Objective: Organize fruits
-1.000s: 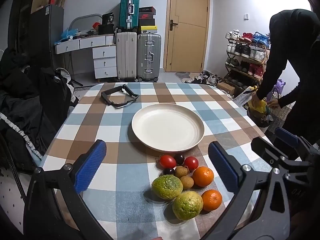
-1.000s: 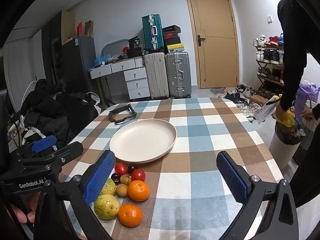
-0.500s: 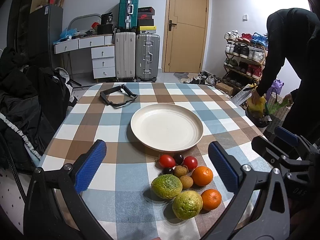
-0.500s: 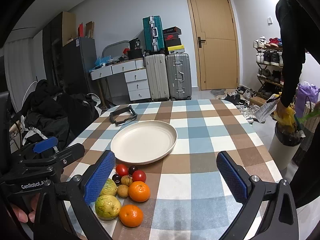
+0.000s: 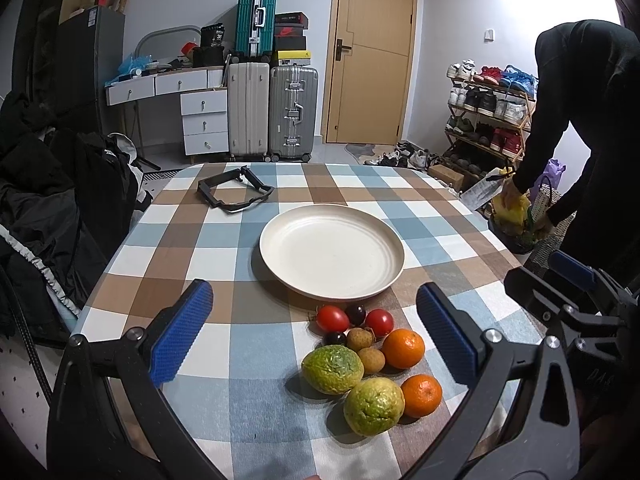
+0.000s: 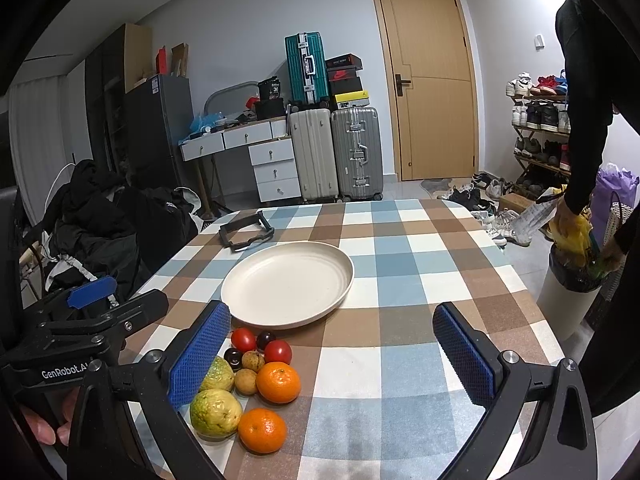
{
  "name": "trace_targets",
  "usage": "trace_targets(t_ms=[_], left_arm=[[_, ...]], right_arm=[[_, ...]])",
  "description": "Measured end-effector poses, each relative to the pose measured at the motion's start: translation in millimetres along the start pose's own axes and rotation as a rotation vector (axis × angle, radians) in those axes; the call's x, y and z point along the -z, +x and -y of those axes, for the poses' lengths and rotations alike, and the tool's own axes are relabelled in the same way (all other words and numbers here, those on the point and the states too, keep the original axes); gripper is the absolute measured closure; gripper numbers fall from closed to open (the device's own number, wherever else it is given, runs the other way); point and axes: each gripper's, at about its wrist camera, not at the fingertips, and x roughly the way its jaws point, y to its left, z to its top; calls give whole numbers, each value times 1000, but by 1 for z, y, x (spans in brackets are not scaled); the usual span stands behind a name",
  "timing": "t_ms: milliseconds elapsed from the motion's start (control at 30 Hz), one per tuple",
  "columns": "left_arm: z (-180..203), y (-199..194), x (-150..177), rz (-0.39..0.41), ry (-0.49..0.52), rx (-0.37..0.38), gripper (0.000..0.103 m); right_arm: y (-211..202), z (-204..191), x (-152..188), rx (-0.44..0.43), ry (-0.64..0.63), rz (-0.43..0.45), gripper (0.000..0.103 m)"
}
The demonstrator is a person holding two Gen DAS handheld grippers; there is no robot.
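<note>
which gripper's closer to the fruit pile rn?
Left, probably. The left gripper frames the fruit pile between its open fingers; the right gripper sits off to the pile's right, fruit by its left finger.

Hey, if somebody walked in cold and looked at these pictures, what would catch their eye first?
Probably the cluster of fruit on the checked tablecloth: oranges, green fruits, red tomatoes, packed together just in front of the big empty cream plate. Next, the open left gripper and right gripper, blue-padded, hovering over the table's near edge.
</note>
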Motion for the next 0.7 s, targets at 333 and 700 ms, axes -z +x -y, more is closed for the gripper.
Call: trace_targets(t_ms=[333,700], left_arm=[[4,1,7,-1,8,14,1],[4,-1,6,-3,7,28,1]], right_arm=[[-1,0,-1,2,-2,3,0],[-4,5,-3,4,1,4,0]])
